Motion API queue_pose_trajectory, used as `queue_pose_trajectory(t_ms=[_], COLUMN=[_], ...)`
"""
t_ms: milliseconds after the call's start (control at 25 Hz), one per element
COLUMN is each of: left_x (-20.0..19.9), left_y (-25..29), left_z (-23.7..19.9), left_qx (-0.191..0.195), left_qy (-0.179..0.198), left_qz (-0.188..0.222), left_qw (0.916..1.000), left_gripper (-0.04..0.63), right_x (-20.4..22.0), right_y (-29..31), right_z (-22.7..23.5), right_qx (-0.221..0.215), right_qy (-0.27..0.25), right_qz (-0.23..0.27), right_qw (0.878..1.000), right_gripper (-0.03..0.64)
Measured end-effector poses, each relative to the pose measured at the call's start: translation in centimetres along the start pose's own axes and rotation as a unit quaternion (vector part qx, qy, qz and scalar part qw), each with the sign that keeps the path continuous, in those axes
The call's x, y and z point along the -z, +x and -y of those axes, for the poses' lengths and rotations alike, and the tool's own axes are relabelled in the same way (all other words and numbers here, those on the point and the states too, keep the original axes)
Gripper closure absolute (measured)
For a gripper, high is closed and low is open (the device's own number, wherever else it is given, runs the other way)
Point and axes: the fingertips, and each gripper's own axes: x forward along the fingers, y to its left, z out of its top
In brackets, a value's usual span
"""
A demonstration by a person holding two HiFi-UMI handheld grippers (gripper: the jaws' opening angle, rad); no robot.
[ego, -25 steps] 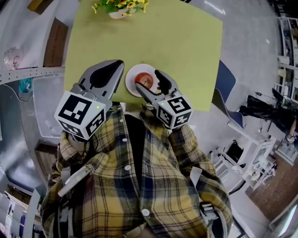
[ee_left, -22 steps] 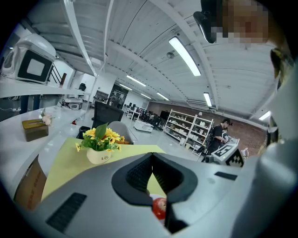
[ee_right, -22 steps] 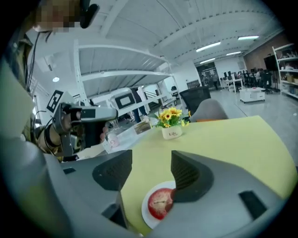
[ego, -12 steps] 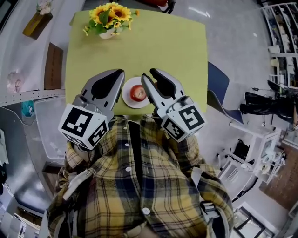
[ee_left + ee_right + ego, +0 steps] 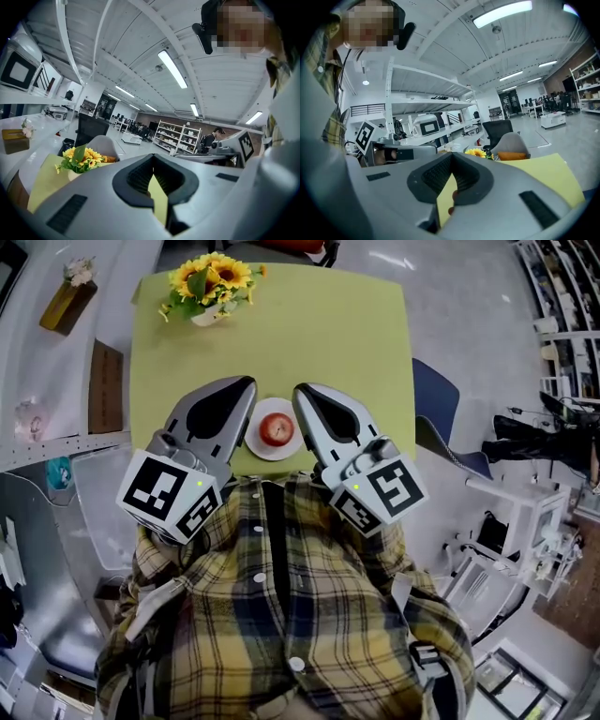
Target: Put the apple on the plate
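Right gripper [image 5: 302,392]: jaws just closed, now pressed together with nothing between them. Apple [image 5: 277,429] sits free on plate [image 5: 268,453], at near edge of table [image 5: 328,334]. Release done; task judged complete, only withdrawal left. Left gripper [image 5: 246,385]: jaws together, empty, just left of plate. Versus a second ago: right gripper then stood spread around apple on plate; now drawn off to right of plate and lifted. Grippers flank plate, neither touching apple. Sunflowers [image 5: 206,279] at far left corner.
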Motion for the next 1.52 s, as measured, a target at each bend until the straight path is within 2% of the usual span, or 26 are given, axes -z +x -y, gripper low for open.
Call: queue_pose_trajectory(t_ms=[1520], left_x=[0.9], left_y=[1.3], left_z=[-1.0], left_qx=[-0.005], left_qy=[0.0], left_qz=[-0.018], left_qw=[0.9998], left_gripper=[0.588], right_x=[1.6], right_y=[0.9], right_z=[1.8], right_qx=[-0.003], right_qy=[0.012], right_qz=[-0.03], right_qw=[0.999], right_gripper=[0.621])
